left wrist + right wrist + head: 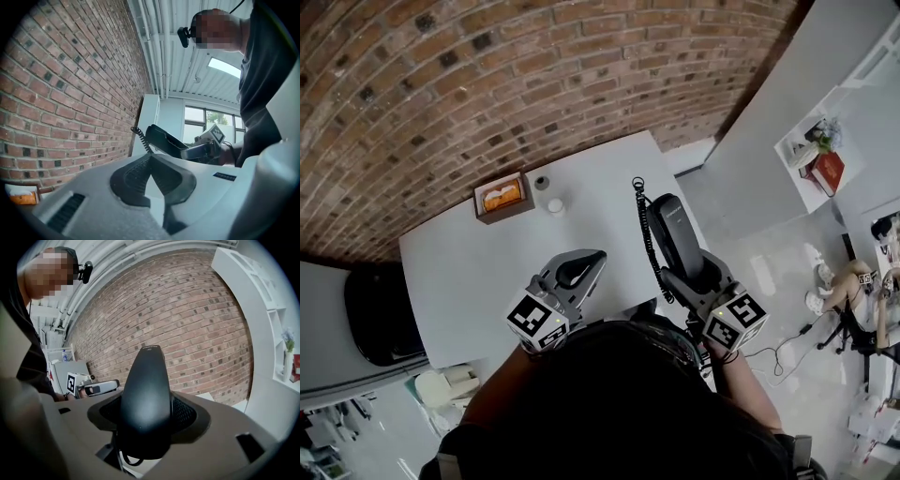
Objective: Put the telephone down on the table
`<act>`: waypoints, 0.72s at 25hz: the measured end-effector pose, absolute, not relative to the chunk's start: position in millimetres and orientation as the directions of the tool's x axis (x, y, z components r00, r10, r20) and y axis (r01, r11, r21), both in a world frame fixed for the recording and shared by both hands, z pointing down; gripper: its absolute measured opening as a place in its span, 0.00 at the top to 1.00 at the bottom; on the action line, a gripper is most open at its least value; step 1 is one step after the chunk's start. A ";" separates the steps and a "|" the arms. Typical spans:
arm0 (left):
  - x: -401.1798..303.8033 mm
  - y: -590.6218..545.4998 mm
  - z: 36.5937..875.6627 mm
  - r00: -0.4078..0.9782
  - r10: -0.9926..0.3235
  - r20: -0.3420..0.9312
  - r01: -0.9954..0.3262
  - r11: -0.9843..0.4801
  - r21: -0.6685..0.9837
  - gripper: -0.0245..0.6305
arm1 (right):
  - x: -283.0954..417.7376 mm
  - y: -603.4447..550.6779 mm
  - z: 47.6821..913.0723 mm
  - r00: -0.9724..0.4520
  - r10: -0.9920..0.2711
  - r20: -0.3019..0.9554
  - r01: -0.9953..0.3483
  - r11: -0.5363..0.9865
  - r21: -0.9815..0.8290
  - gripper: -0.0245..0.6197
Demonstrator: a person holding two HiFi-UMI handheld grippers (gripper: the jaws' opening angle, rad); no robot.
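Note:
A black telephone handset (672, 234) is clamped in my right gripper (692, 274), held over the right end of the white table (469, 262). Its coiled cord (644, 228) runs along its left side. In the right gripper view the handset (145, 394) fills the middle and stands up between the jaws of the right gripper (146, 416). My left gripper (579, 269) hovers over the table's near edge with its jaws together and nothing in them. The left gripper view shows its pads (136, 176) meeting, with the handset (165, 140) and the right gripper (206, 146) beyond.
A wooden box with orange contents (502, 197) and two small round items (548, 194) sit at the table's far side by the brick wall (487, 75). A dark round object (380, 314) stands left of the table. White shelving with a red book (828, 171) is at the right.

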State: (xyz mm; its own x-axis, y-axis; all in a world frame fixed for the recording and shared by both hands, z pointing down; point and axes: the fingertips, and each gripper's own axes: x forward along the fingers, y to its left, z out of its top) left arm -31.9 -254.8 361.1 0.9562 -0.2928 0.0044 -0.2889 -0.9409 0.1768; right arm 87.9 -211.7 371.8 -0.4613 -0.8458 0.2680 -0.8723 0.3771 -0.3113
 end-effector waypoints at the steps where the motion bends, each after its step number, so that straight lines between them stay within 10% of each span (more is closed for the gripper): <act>1: -27.6 -255.5 360.4 0.953 -0.301 0.006 -0.298 -0.939 0.173 0.95 | 93.9 -216.4 372.3 -0.471 -0.840 0.269 -0.868 0.387 -0.310 0.54; 18: 58.7 -275.9 368.4 0.835 -0.542 0.090 -0.549 -0.820 0.161 0.95 | 205.8 -277.2 406.9 -0.674 -0.678 0.292 -0.735 0.580 -0.350 0.54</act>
